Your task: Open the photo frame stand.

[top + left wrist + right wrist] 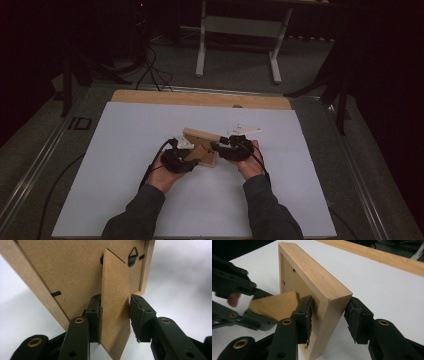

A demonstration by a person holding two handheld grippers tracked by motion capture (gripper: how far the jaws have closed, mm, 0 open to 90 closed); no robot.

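A light wooden picture frame (pixel 202 145) stands on edge in the middle of the white table top, its brown back board (pixel 70 272) facing my left gripper. A brown fold-out stand leg (pixel 115 290) sticks out from that back. My left gripper (pixel 115 317) has one pad on each side edge of the leg and is shut on it. My right gripper (pixel 328 320) is shut on the frame's thick wooden side (pixel 312 272), one pad on the back and one on the front. In the right gripper view the left gripper (pixel 272 308) holds the leg (pixel 279 305) at the left.
A white sheet (pixel 150 200) covers the table, with a bare wooden strip (pixel 200 98) along its far edge. A metal hanging ring (pixel 132 255) sits near the top of the frame's back. A white table stand (pixel 237 30) is on the floor beyond.
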